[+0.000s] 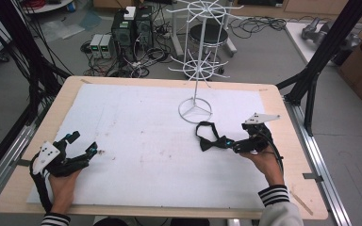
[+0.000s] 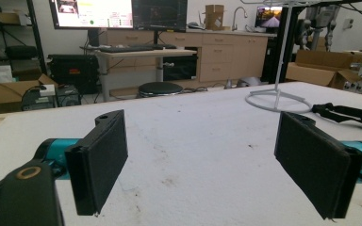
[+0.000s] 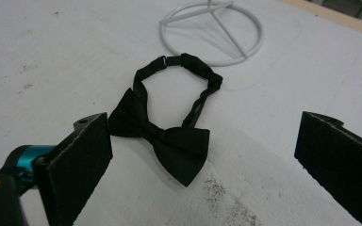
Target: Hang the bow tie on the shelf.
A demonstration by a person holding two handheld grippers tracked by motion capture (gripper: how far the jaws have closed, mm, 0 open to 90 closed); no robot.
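Note:
A black bow tie (image 1: 211, 140) with its strap loop lies flat on the white mat, just in front of the white wire stand's ring base (image 1: 194, 109). My right gripper (image 1: 229, 144) sits at the bow's right end, open. In the right gripper view the bow (image 3: 172, 141) lies between and just beyond the two wide-apart jaws of the right gripper (image 3: 202, 127), untouched, with the strap (image 3: 188, 63) curling toward the ring base (image 3: 212, 28). My left gripper (image 1: 82, 143) rests open at the mat's near left; the left gripper (image 2: 202, 146) holds nothing.
The stand's thin pole (image 1: 199, 56) rises with spoked hook tiers above the mat (image 1: 146, 141). The wooden table edge (image 1: 283, 108) frames the mat. Black frame posts (image 1: 325, 52) stand at the right, and cables and boxes (image 1: 122, 33) lie on the floor beyond.

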